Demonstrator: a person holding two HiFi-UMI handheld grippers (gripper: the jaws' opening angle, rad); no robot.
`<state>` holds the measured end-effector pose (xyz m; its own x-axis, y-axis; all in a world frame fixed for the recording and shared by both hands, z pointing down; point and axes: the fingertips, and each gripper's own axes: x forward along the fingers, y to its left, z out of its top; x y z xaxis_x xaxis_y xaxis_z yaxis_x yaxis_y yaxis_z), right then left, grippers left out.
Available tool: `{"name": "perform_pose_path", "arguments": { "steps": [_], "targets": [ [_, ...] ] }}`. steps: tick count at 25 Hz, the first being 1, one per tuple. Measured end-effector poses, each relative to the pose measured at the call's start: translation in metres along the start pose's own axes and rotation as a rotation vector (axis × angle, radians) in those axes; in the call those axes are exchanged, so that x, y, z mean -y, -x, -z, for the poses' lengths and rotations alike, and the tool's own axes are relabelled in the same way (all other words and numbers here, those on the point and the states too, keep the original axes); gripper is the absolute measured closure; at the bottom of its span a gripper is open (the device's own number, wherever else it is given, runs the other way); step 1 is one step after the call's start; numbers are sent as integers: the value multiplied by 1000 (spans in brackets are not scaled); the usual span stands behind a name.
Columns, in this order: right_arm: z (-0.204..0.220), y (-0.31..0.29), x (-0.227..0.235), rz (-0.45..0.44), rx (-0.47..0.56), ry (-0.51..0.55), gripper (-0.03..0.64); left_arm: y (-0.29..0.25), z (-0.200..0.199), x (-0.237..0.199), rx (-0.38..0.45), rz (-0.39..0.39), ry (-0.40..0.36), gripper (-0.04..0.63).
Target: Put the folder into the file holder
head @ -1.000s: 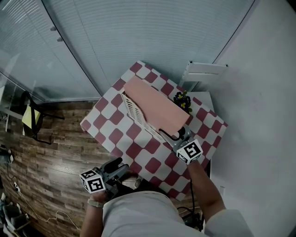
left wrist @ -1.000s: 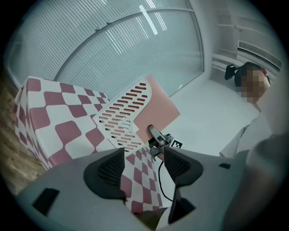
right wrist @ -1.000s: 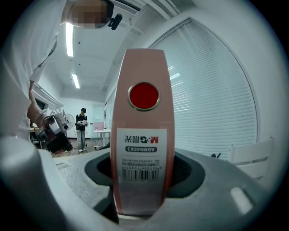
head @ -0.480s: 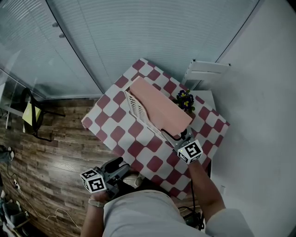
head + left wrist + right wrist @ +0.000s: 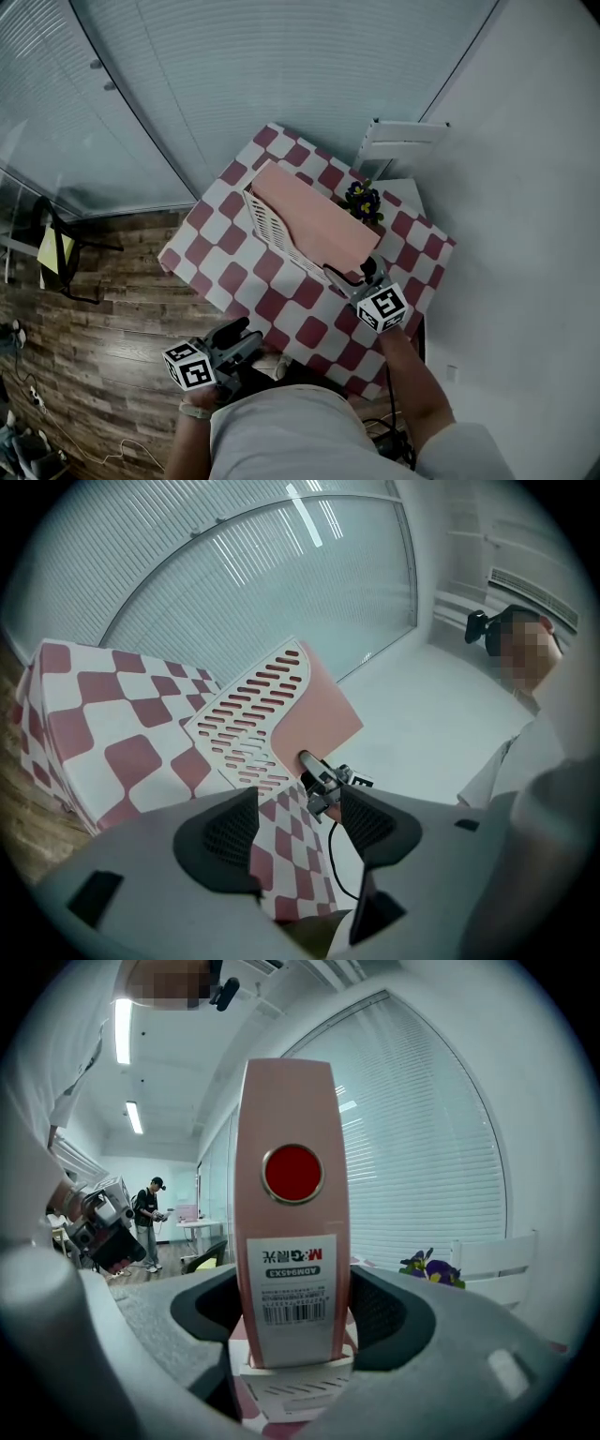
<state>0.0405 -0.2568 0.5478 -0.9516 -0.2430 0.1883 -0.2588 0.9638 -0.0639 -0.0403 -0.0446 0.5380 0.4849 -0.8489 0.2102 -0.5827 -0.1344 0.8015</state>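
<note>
A pink folder point(image 5: 314, 220) stands upright in the white slotted file holder point(image 5: 270, 228) on the red-and-white checked table point(image 5: 220, 267). My right gripper point(image 5: 349, 274) is at the folder's near end. In the right gripper view the folder's spine point(image 5: 292, 1213), with a red dot and a barcode label, stands between the jaws point(image 5: 292, 1321). These have just been opening, and a narrow gap shows on each side. My left gripper point(image 5: 246, 334) hangs open and empty off the table's near edge. From there the file holder point(image 5: 251, 726) and folder point(image 5: 323, 714) show side-on.
A small pot of purple flowers point(image 5: 364, 199) stands just right of the folder. A white chair point(image 5: 398, 141) is behind the table by the wall. Blinds cover the windows beyond. On the wooden floor at the left stands a black chair point(image 5: 56, 246). A person stands far back point(image 5: 150, 1222).
The head view has shifted a little. The right gripper stays at the folder's near end, its fingers a bit further apart. The left gripper has not moved.
</note>
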Motion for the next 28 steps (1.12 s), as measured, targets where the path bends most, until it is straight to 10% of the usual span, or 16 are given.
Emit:
{"name": "perform_pose_path", "arguments": {
  "steps": [28],
  "targets": [
    [-76, 147, -77, 536, 108, -202, 324, -34, -96, 50, -75, 158, -494, 331]
  ]
}}
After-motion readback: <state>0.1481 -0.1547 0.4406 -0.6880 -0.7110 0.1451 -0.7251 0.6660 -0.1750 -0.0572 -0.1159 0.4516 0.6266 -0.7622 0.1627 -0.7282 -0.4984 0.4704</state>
